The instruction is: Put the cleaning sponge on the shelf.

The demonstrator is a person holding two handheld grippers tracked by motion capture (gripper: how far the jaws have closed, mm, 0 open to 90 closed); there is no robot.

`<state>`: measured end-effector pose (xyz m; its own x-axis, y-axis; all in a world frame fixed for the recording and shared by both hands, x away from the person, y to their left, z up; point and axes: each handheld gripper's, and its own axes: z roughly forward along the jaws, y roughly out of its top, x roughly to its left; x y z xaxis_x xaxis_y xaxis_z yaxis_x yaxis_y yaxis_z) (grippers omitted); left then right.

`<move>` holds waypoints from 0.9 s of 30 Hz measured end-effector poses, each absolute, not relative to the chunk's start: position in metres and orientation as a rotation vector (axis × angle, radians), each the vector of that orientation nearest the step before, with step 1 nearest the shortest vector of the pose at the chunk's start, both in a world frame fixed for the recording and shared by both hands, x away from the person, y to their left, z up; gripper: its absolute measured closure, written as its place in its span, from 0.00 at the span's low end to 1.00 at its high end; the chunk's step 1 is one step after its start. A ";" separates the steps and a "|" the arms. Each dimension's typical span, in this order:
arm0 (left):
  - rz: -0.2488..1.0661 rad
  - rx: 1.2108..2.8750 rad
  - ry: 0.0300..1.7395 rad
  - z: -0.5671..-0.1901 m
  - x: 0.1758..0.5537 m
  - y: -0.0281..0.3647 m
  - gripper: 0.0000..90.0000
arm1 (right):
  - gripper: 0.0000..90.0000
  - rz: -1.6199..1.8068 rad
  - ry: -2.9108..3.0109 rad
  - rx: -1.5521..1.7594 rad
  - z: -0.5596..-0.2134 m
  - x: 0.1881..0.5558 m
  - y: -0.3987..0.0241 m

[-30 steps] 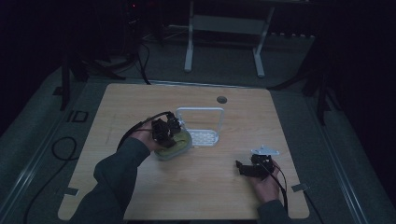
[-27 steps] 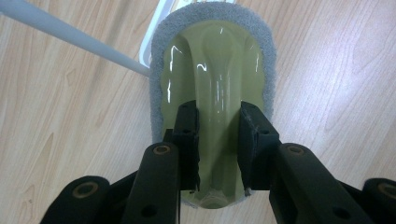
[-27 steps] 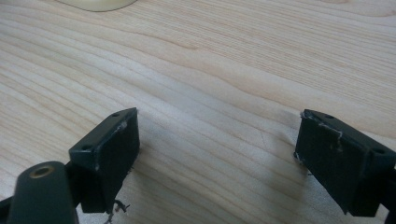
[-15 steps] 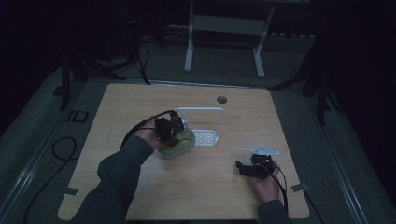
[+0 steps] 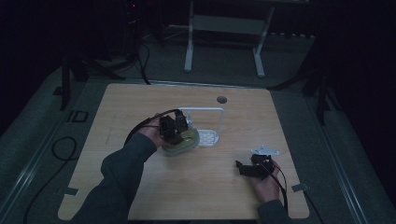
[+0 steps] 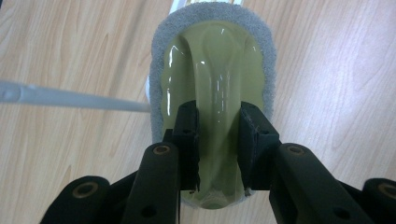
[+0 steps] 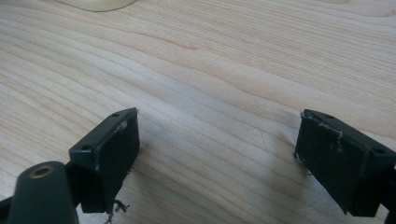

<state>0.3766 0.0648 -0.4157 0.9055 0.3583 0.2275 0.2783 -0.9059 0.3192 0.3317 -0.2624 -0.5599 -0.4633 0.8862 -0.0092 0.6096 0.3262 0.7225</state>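
The left gripper (image 6: 218, 135) squeezes the green handle of a scrubbing pad (image 6: 212, 70) on the wooden table (image 5: 140, 102) beside a white rack (image 5: 205, 126) — the right gripper (image 7: 217, 154) rests wide open, far off.

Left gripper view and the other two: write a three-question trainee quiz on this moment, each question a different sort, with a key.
1. True or false: the left tongs are clamped on the raised handle of the green scrubber.
2. What borders the scrubber's green top? A) grey scouring pad B) red cloth C) metal wire
3. Fill in: the right tongs stand ____ over the bare wooden table.

Key: 1 true: both pads press the handle's sides. 2 A. 3 open, with nothing between them.
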 end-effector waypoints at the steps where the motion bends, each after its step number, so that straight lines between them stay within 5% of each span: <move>1: 0.402 2.795 0.473 -0.416 0.377 0.064 0.79 | 0.15 0.930 2.193 1.323 -0.560 0.332 -0.262; 27: 0.447 2.822 0.346 -0.415 0.385 0.046 0.79 | 0.15 0.930 2.193 1.322 -0.560 0.332 -0.262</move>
